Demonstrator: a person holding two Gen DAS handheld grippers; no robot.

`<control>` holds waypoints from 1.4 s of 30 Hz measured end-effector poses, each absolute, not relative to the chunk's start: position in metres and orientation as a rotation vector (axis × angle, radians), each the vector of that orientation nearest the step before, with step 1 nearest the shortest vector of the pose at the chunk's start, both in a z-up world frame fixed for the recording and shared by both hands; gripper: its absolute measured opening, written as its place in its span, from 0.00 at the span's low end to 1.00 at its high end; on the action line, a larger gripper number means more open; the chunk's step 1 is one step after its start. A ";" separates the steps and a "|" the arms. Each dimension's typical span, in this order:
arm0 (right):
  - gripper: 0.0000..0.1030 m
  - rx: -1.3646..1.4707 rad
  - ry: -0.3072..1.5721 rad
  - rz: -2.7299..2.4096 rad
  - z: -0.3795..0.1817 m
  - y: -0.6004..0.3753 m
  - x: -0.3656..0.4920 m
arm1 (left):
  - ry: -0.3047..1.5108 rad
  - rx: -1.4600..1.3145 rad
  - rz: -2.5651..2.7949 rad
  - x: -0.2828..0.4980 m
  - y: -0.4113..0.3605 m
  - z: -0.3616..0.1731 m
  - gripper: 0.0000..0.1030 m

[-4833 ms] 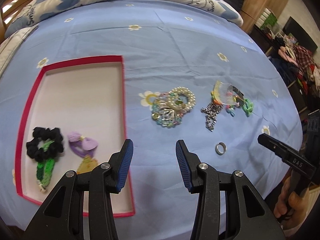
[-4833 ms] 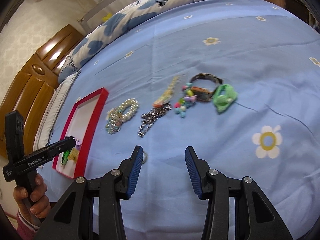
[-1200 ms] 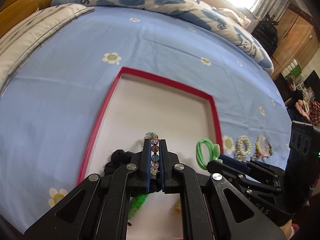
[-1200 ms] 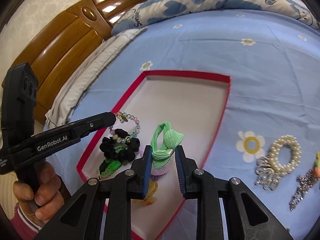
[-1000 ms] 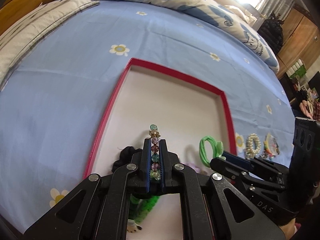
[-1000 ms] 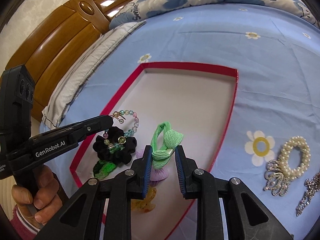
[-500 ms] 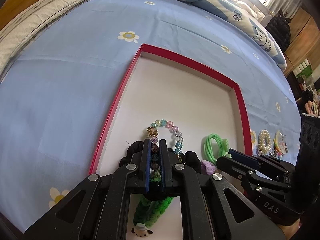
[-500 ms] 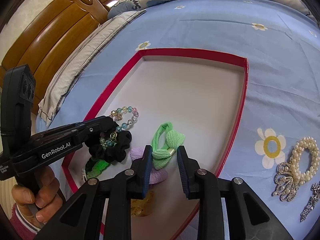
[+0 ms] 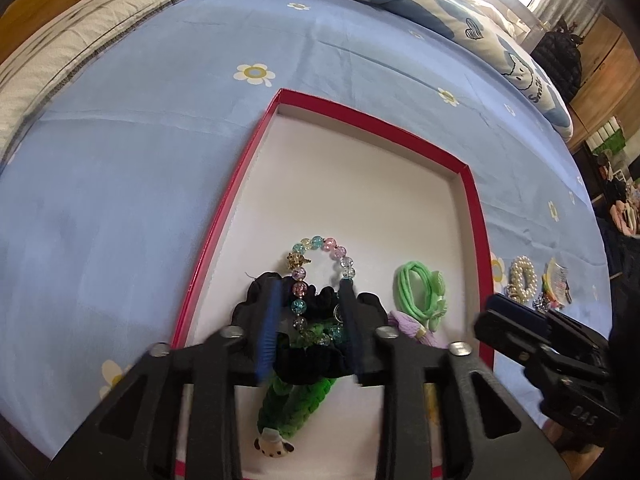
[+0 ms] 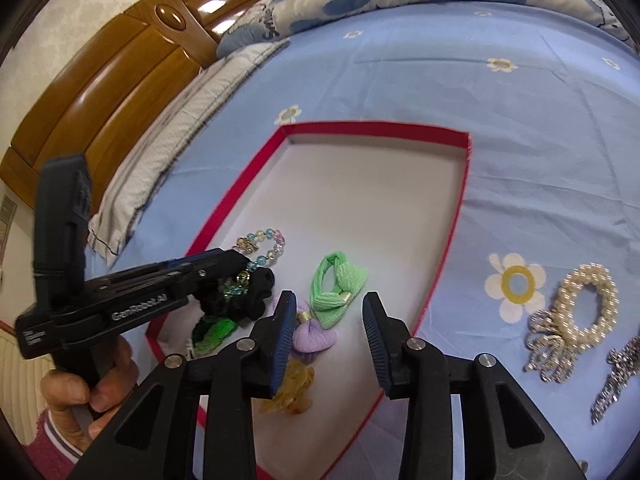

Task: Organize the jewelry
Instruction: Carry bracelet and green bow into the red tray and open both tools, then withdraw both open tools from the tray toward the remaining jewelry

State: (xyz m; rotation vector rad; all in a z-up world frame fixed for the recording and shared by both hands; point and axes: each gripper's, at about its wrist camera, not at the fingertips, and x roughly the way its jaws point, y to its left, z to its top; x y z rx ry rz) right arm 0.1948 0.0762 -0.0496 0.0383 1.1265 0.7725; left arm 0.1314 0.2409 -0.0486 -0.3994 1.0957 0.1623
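Red-rimmed tray [image 9: 474, 208], white inside, lay on a blue flowered bedsheet [image 9: 140, 160].

Contents of tray, all at its near end:
- Beaded bracelet [image 9: 320, 248] of pastel glass beads, draped partly over a black scrunchie [image 9: 316, 356], its far loop resting on the tray floor.
- Green braided band [image 9: 296, 400] with a small animal charm, lying under the scrunchie's near edge.
- Light green hair tie [image 10: 338, 286], flat on the floor, right of the scrunchie.
- Lilac bow tie [image 10: 314, 334], just near of the green one.
- Amber clip [image 10: 290, 392], nearest the camera in the right wrist view.

Outside tray, on the sheet to its right: a pearl bracelet [image 10: 588, 304] touching a rhinestone piece [image 10: 548, 348]; a silver chain [image 10: 616, 376] beside them; a comb with coloured pieces [image 9: 556, 284], too small to detail.

Left gripper [image 9: 308, 320]: jaws had just been opening and stood apart, straddling the bracelet beads and scrunchie, pads not pressing on the beads. A hand [image 10: 86, 400] in a pink cuff held its handle.

Right gripper [image 10: 330, 344]: jaws had just been opening and stood apart above the lilac tie and the near end of the green tie, gripping nothing.
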 end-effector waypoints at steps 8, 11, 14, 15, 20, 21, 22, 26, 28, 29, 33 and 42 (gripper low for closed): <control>0.39 0.087 1.084 0.729 -0.029 0.029 0.178 | 1.060 -0.391 0.138 0.126 0.231 -0.031 0.36; 0.40 0.114 1.080 0.694 -0.027 0.007 0.174 | 1.042 -0.378 0.135 0.123 0.222 -0.022 0.38; 0.41 0.141 1.079 0.652 -0.027 -0.018 0.171 | 1.019 -0.365 0.132 0.120 0.214 -0.014 0.39; 0.41 0.148 1.080 0.643 -0.027 -0.023 0.170 | 1.013 -0.356 0.130 0.119 0.211 -0.011 0.39; 0.41 0.187 1.079 0.584 -0.030 -0.057 0.164 | 1.005 -0.338 0.105 0.116 0.196 -0.003 0.39; 0.41 0.195 1.079 0.572 -0.031 -0.064 0.164 | 1.004 -0.334 0.100 0.116 0.194 -0.002 0.39; 0.41 0.203 1.078 0.563 -0.031 -0.070 0.162 | 1.004 -0.330 0.093 0.115 0.190 -0.001 0.39; 0.41 0.231 1.064 0.511 -0.031 -0.096 0.157 | 1.010 -0.312 0.050 0.115 0.171 0.002 0.39; 0.41 0.243 1.060 0.485 -0.031 -0.108 0.156 | 1.015 -0.296 0.029 0.116 0.160 0.003 0.39; 0.41 0.248 1.059 0.471 -0.032 -0.115 0.155 | 1.017 -0.291 0.016 0.117 0.155 0.003 0.39; 0.42 0.274 1.055 0.420 -0.034 -0.139 0.153 | 1.027 -0.274 -0.019 0.120 0.137 0.003 0.39; 0.42 0.309 1.048 0.348 -0.041 -0.174 0.155 | 1.053 -0.244 -0.079 0.130 0.104 -0.001 0.39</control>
